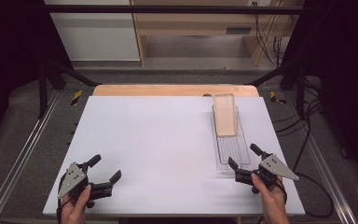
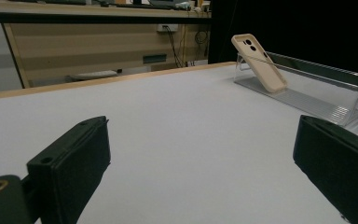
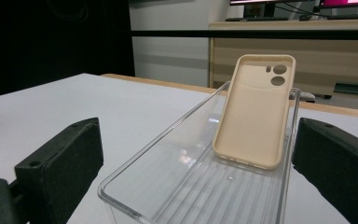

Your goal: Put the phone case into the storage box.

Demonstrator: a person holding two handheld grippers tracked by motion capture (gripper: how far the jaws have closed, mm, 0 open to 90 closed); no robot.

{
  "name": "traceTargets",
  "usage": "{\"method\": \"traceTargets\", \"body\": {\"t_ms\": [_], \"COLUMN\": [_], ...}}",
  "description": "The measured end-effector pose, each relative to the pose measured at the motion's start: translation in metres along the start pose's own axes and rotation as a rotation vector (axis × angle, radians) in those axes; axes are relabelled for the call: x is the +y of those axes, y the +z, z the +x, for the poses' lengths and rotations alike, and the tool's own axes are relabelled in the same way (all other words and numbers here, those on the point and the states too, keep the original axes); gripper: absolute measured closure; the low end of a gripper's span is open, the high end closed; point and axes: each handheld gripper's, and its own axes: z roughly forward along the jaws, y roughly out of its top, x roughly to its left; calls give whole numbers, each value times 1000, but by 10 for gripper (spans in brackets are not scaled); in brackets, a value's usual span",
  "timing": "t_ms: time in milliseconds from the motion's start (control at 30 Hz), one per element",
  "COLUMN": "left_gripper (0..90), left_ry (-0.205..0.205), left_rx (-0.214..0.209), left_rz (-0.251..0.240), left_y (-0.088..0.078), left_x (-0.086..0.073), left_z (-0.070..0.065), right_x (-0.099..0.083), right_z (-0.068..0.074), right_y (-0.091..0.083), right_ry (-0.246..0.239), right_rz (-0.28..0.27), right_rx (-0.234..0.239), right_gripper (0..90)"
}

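In the high view, the right gripper (image 1: 245, 162) rests on the white surface (image 1: 158, 149) with its jaws spread apart and empty, their tips at the near end of a long, clear plastic ribbed tray (image 1: 240, 154). A beige, soft-looking phone case (image 1: 225, 114) leans in the far end of that tray, well ahead of the jaws. The left gripper (image 1: 106, 168) sits well apart on the near left of the surface, its jaws also wide open and holding nothing.

In the left gripper view, the tray (image 2: 307, 102) and the case (image 2: 259, 63) lie far ahead and off to the side of the right-hand jaw, with bare surface between the two jaws.

In the right gripper view, the tray's near rim (image 3: 135, 205) sits directly between the open jaws, and the case (image 3: 254, 112) stands tilted against the far wall, camera cutouts up, beyond the jaw tips.

This looks like the approach step: nothing is grasped yet. The next move probably calls for the right gripper to advance along the tray until the case sits between its jaws, then close on the case's edges gently, since the tray may slide and the case may flex.
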Motion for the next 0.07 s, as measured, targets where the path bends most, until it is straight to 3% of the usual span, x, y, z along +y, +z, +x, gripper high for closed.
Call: {"method": "traceTargets", "body": {"t_ms": [67], "left_gripper": [35], "left_ry": [-1], "left_rx": [-1], "left_rz": [-1], "left_y": [0], "left_x": [0], "left_z": [0], "right_x": [-1], "right_z": [0], "right_y": [0], "right_ry": [-2], "right_rz": [2], "right_rx": [0], "right_gripper": [23]}}
